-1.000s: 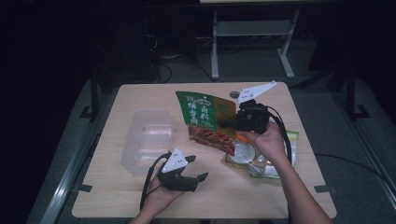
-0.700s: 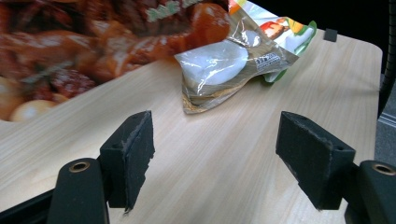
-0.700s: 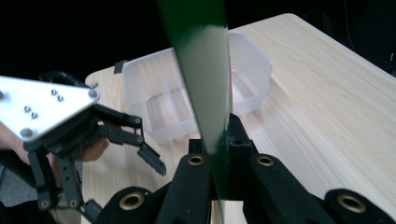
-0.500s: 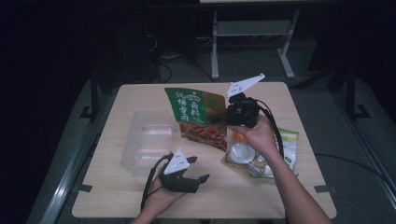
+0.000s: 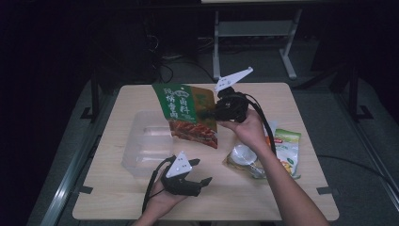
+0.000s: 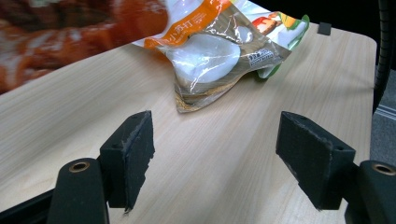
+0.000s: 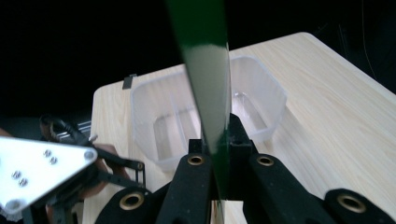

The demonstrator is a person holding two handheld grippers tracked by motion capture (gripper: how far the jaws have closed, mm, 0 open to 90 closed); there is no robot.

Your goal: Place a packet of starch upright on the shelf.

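Note:
My right gripper [image 5: 209, 113] is shut on the edge of a green and red snack bag [image 5: 188, 113], which hangs in the air above the table, over the right side of a clear plastic tub [image 5: 146, 141]. In the right gripper view the bag's edge [image 7: 208, 93] runs up from between the shut jaws of the right gripper [image 7: 217, 149], with the tub [image 7: 168, 116] behind it. Near the table's front edge, my left gripper [image 5: 200, 172] rests open. In the left gripper view its pads [image 6: 133, 156] stand wide apart with bare wood between them.
A clear packet with a white round piece [image 5: 244, 157] [image 6: 215, 56] and a green and yellow packet [image 5: 287, 148] lie on the right part of the wooden table [image 5: 282, 193]. Metal frame legs [image 5: 254, 33] stand beyond the far edge.
The right gripper has carried the snack bag leftward and a little higher, from over the packets toward the tub. The left gripper has stayed where it was.

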